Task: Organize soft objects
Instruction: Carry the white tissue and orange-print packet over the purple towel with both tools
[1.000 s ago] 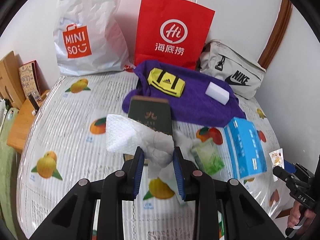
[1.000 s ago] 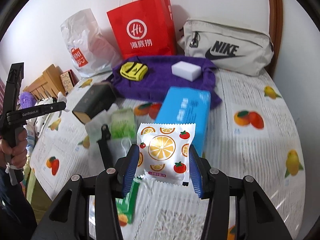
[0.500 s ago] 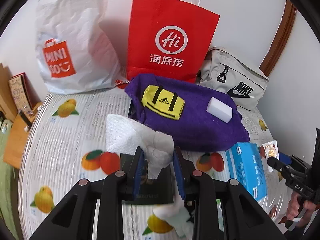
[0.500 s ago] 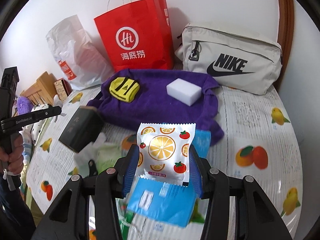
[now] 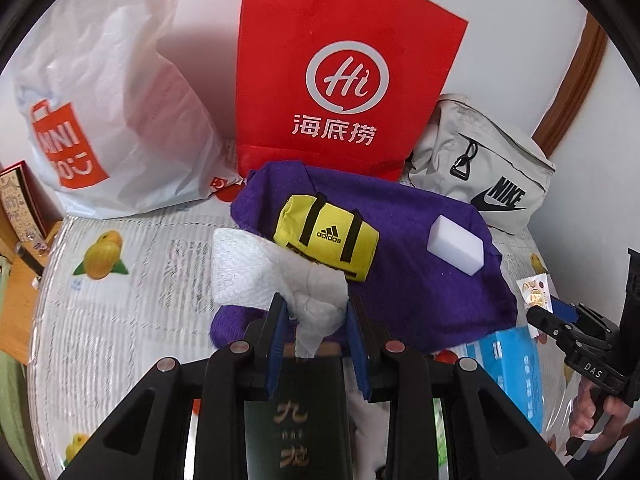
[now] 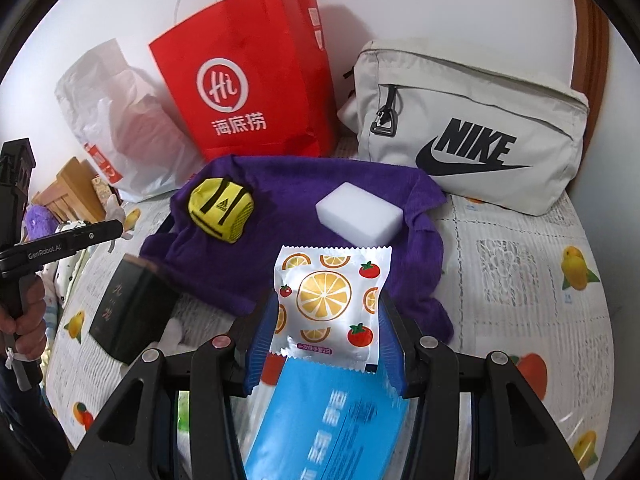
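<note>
Pinching a crumpled white tissue (image 5: 310, 292), the left tool (image 5: 316, 344) hangs over one dark green box (image 5: 294, 416), right tool (image 6: 326, 344) clamping one fruit-print sachet (image 6: 330, 304) above a blue pack (image 6: 332, 424) — beyond on the surface (image 6: 520, 280), one purple towel (image 6: 288, 208) bearing one yellow pouch (image 6: 222, 208) and one white sponge (image 6: 358, 214), three bags behind — red (image 6: 256, 80), white plastic (image 6: 116, 120), grey Nike (image 6: 472, 136).

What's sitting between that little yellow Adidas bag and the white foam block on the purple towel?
Nothing: only bare purple towel lies between the yellow Adidas bag and the white foam block. The right wrist view shows it best.
</note>
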Action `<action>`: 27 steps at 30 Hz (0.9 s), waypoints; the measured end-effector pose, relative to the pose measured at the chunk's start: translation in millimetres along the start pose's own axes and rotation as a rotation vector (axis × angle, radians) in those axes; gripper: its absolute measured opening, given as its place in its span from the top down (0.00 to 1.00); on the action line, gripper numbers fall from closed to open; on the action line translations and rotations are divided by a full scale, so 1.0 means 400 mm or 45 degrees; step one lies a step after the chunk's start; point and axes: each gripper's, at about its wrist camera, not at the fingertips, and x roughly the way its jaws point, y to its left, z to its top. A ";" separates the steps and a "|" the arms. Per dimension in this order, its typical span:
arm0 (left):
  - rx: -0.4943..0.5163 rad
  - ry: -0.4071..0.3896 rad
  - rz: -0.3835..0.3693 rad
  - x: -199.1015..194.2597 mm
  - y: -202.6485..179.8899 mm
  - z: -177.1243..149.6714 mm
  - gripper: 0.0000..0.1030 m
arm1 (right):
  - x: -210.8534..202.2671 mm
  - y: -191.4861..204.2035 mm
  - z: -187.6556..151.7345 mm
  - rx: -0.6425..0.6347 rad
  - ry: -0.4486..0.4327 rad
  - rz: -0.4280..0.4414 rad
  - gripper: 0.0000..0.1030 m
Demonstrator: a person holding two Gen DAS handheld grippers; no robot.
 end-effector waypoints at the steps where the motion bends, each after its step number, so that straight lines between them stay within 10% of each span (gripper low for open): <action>1: 0.000 0.005 0.000 0.009 0.000 0.004 0.73 | 0.013 -0.004 0.007 0.003 0.006 -0.002 0.53; 27: 0.008 0.255 0.006 0.242 -0.023 0.043 0.73 | 0.245 -0.037 0.065 0.088 0.240 -0.020 0.50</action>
